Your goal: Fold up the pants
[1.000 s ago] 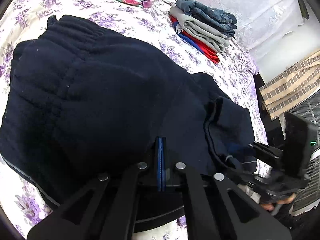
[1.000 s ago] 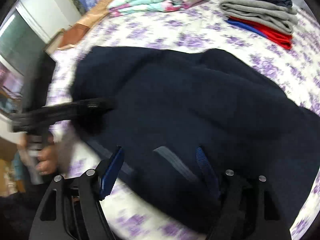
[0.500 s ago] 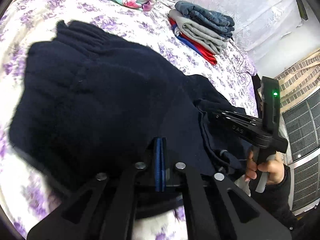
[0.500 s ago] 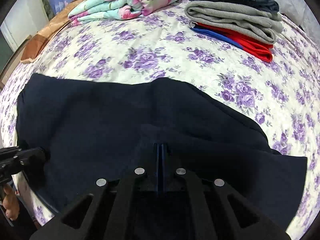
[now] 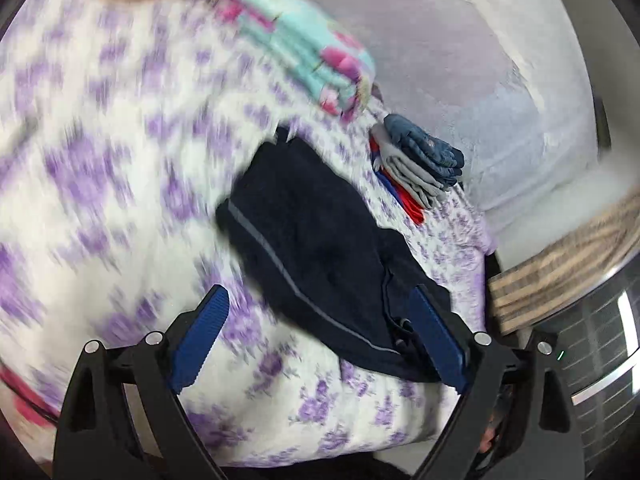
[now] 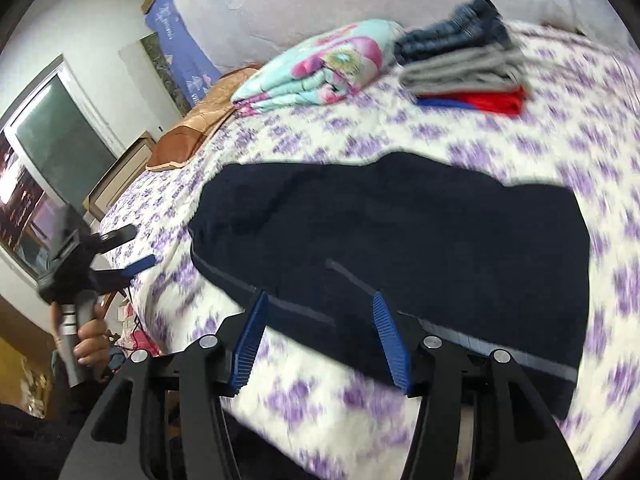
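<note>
On the purple-flowered bed (image 6: 460, 148), the dark navy pants (image 6: 420, 240) lie folded at twelve o'clock of my right gripper (image 6: 320, 340), both it and my left gripper (image 5: 320, 340) spread open and empty, so I should regrip an edge squarely before folding again.

A bedroom in a home.
A bed (image 6: 360, 132) under a purple-flowered sheet carries a folded floral quilt (image 6: 320, 68) and a stack of folded clothes (image 6: 464, 68); a window (image 6: 60, 136) is beside it.

txt: none legible | blue poster (image 6: 176, 40) print too blurry to read
</note>
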A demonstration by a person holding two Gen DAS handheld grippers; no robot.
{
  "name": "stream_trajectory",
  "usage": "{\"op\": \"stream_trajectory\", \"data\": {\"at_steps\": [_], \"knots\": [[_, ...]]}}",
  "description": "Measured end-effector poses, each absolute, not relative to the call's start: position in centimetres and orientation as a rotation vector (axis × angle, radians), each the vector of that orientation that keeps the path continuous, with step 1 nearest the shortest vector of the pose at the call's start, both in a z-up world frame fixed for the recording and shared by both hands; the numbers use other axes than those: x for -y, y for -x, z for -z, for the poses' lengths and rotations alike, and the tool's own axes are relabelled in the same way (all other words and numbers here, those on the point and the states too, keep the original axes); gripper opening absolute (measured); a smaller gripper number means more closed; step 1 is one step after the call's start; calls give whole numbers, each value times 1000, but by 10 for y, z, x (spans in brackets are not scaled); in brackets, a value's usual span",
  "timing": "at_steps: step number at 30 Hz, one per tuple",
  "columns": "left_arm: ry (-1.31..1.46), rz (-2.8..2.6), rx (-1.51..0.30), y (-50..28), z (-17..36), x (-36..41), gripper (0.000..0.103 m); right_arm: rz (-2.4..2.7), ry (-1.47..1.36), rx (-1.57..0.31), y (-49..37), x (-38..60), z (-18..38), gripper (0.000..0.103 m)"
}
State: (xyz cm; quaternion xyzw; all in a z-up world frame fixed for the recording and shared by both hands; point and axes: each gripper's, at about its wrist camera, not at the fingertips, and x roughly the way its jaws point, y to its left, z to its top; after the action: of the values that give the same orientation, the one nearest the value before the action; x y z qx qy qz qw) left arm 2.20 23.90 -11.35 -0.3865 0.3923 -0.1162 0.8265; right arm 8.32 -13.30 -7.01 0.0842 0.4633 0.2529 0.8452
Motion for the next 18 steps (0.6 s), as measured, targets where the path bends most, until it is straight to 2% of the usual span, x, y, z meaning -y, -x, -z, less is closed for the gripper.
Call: {"op": "stream_trajectory", "data": {"at_steps": [6, 9, 13, 14, 15, 16, 18], "knots": [[838, 248, -961, -57, 159, -214, 89, -480, -211, -940, -59, 156, 70, 55], [763, 258, -965, -77, 152, -201, 93, -458, -237, -928, -52, 165, 71, 55], [767, 304, -1002, -127, 158, -197, 91, -443, -252, -942, -49, 166, 77, 55], [755, 282, -998, -137, 157, -196, 71, -443, -250, -943, -47, 165, 78, 55], [728, 265, -990, -142, 155, -195, 31, -442, -248, -942, -46, 165, 78, 55], [714, 303, -980, -147, 151, -193, 25, -440, -244, -939, -44, 165, 78, 55], [671, 280, -937, -140, 140, -187, 22, -424, -243, -944, -41, 167, 81, 55]]}}
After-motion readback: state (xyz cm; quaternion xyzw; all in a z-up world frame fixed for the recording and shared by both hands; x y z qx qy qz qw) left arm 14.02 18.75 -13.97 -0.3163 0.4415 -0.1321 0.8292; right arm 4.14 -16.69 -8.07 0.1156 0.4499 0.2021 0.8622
